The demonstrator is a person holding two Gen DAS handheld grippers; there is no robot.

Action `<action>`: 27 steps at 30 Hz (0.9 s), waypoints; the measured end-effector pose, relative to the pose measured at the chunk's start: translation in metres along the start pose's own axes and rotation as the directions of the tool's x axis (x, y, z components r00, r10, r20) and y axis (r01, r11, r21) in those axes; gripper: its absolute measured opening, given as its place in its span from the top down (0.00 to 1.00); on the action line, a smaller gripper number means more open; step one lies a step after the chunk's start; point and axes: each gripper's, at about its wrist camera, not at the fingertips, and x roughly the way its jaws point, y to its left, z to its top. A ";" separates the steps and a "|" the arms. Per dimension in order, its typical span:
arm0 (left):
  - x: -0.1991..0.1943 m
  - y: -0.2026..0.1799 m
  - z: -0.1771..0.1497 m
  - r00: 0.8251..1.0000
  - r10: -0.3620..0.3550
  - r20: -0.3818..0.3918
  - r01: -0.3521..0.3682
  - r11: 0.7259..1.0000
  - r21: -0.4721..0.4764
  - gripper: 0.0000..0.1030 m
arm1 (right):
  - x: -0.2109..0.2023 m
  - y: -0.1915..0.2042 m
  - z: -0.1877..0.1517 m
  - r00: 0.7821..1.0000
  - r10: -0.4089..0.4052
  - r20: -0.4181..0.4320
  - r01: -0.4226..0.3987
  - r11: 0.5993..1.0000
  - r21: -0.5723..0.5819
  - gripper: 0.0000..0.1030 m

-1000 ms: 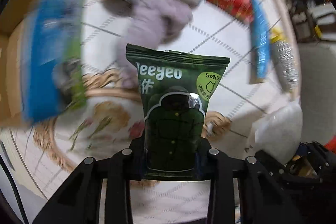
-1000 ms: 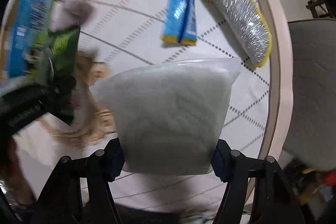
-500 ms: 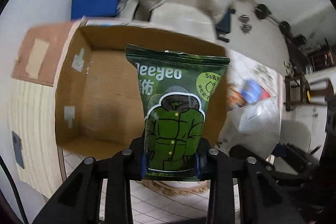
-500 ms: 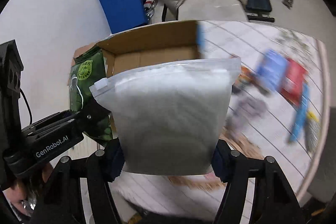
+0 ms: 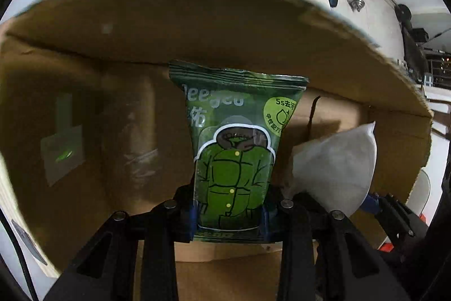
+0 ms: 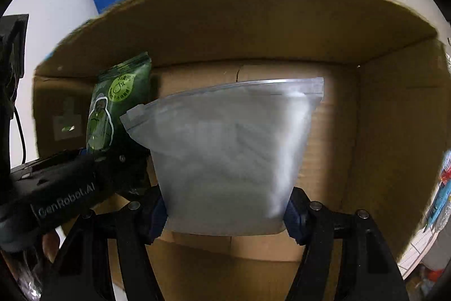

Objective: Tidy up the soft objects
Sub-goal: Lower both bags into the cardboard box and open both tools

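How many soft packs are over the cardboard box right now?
2. The green wipes pack is clamped in the left gripper; the clear zip bag of white filling is in the right gripper, beside it. The cardboard box floor beneath them is partly hidden.

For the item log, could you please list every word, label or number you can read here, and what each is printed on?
"eeyeo": green packet, first letter cut off.
"5s" plus Chinese characters: its light green circle, too small to read fully.
"GenRobot.AI": left gripper body.
Zip bag: no text.
Cardboard box: none legible.
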 end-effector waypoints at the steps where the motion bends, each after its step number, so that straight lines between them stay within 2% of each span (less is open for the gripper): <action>1: 0.002 0.000 -0.003 1.000 0.010 -0.003 -0.010 1.000 0.004 0.71 | 0.001 0.001 -0.001 1.000 -0.005 0.000 0.005 1.000 0.001 0.32; 5: 0.005 0.000 -0.011 1.000 0.020 -0.023 -0.020 1.000 0.005 0.69 | 0.005 0.003 -0.008 0.999 -0.038 -0.014 0.038 0.999 -0.021 0.30; 7: 0.000 0.001 -0.019 1.000 0.021 -0.022 -0.021 1.000 -0.014 0.62 | 0.006 0.008 -0.014 0.998 -0.055 -0.025 0.054 0.998 -0.044 0.27; 8: -0.001 -0.004 -0.018 1.000 0.021 -0.014 -0.021 1.000 -0.015 0.49 | 0.004 0.011 -0.018 0.998 -0.050 -0.025 0.049 0.997 -0.052 0.23; 9: -0.006 -0.005 -0.022 1.000 0.030 0.000 -0.030 0.999 -0.011 0.30 | 0.004 0.013 -0.017 0.999 -0.045 -0.025 0.044 0.998 -0.055 0.17; 10: -0.013 -0.009 -0.023 0.998 0.055 0.025 -0.054 0.999 -0.005 0.19 | 0.001 0.016 -0.020 0.999 -0.042 -0.025 0.040 0.998 -0.057 0.12; 12: -0.029 -0.011 -0.033 0.995 0.076 0.062 -0.076 0.997 0.000 0.09 | -0.012 0.022 -0.032 1.000 -0.025 -0.014 0.024 0.997 -0.076 0.00; 13: -0.037 -0.015 -0.038 0.993 0.085 0.083 -0.086 0.996 0.002 0.06 | -0.020 0.026 -0.040 1.000 -0.029 -0.006 0.028 0.996 -0.090 0.00; 18: -0.079 -0.022 -0.072 0.972 0.144 0.183 -0.147 0.989 0.000 0.02 | -0.056 0.036 -0.074 0.996 -0.068 0.049 0.073 0.989 -0.126 0.00; 20: -0.095 -0.022 -0.096 0.964 0.157 0.215 -0.160 0.987 -0.004 0.01 | -0.069 0.050 -0.086 0.995 -0.068 0.076 0.077 0.989 -0.125 0.00; 22: -0.104 -0.024 -0.107 0.959 0.161 0.235 -0.166 0.986 0.003 0.01 | -0.081 0.048 -0.103 0.993 -0.071 0.099 0.083 0.989 -0.121 0.00; 23: -0.097 -0.018 -0.100 0.957 0.161 0.241 -0.167 0.986 0.005 0.01 | -0.077 0.055 -0.099 0.990 -0.076 0.115 0.090 0.988 -0.122 0.00; 25: -0.095 -0.026 -0.103 0.953 0.160 0.258 -0.169 0.985 0.014 0.01 | -0.092 0.056 -0.123 0.986 -0.083 0.148 0.101 0.988 -0.120 0.00; 26: -0.100 -0.026 -0.106 0.950 0.160 0.267 -0.171 0.985 0.018 0.01 | -0.096 0.050 -0.104 0.985 -0.084 0.154 0.103 0.987 -0.120 0.00; 27: -0.104 -0.025 -0.110 0.948 0.161 0.276 -0.173 0.985 0.020 0.01 | -0.100 0.039 -0.105 0.982 -0.086 0.166 0.108 0.987 -0.123 0.00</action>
